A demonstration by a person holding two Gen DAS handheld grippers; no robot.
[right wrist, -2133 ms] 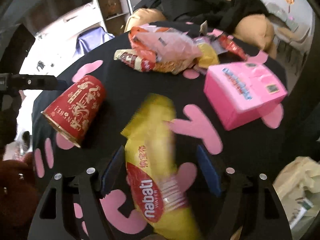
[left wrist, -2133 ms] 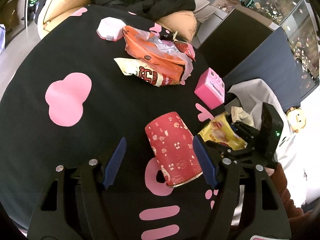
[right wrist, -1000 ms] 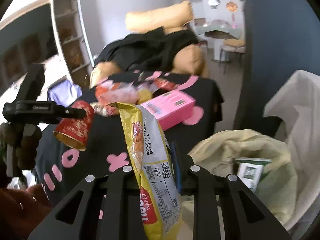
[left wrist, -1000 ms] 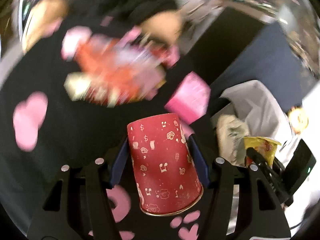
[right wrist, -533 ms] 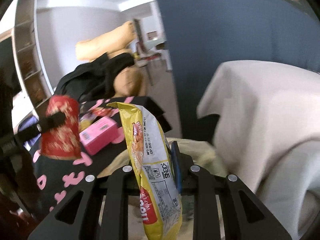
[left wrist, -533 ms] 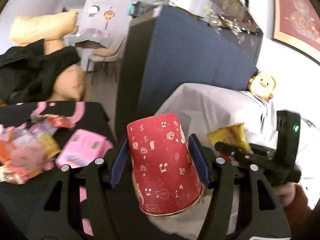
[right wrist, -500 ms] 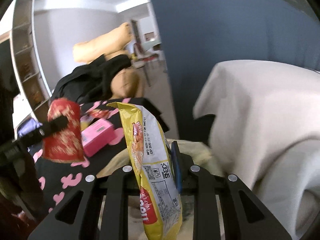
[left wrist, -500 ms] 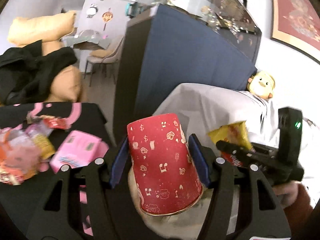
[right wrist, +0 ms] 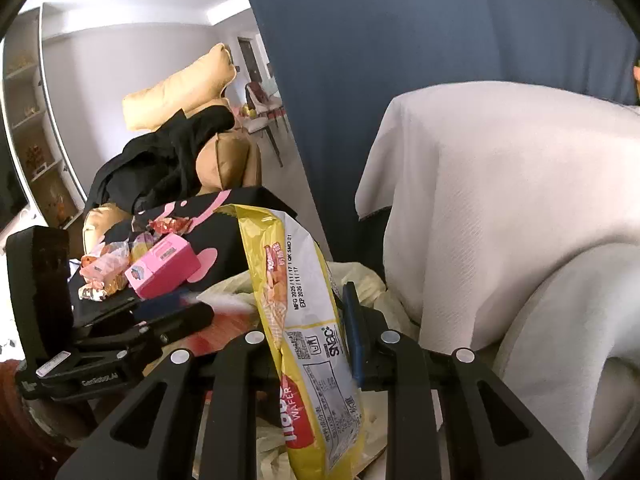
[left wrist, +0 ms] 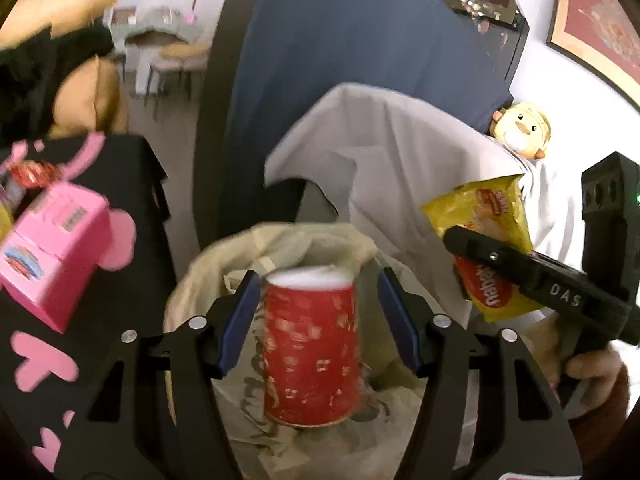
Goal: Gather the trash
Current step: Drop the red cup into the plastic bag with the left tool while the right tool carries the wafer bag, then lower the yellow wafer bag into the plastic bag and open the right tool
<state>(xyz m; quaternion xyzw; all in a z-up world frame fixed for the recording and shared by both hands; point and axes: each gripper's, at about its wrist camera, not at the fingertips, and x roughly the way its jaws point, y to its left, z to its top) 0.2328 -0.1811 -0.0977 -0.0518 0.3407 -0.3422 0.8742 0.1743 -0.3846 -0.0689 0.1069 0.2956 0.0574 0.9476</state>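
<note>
The red paper cup (left wrist: 312, 344), blurred, hangs mouth-down over the open pale trash bag (left wrist: 200, 280). It sits between the blue pads of my left gripper (left wrist: 317, 280), with a gap on each side, so the jaws stand open. In the right wrist view the cup is a red smear (right wrist: 224, 332) below the left gripper (right wrist: 172, 312). My right gripper (right wrist: 308, 308) is shut on a yellow wafer packet (right wrist: 280, 272), held upright above the same bag (right wrist: 360, 280). The left wrist view shows that packet (left wrist: 480, 216) at the right.
A pink box (left wrist: 52, 252) and snack wrappers (right wrist: 104, 268) lie on the black table with pink shapes (left wrist: 132, 184) to the left of the bag. A white-draped seat (right wrist: 500, 200) and a dark blue partition (left wrist: 340, 60) stand right behind the bag.
Both grippers swung from the table over to the trash bag. The red cup, gripped between the left pads before, now sits smaller and blurred, clear of them. The right still holds the packet.
</note>
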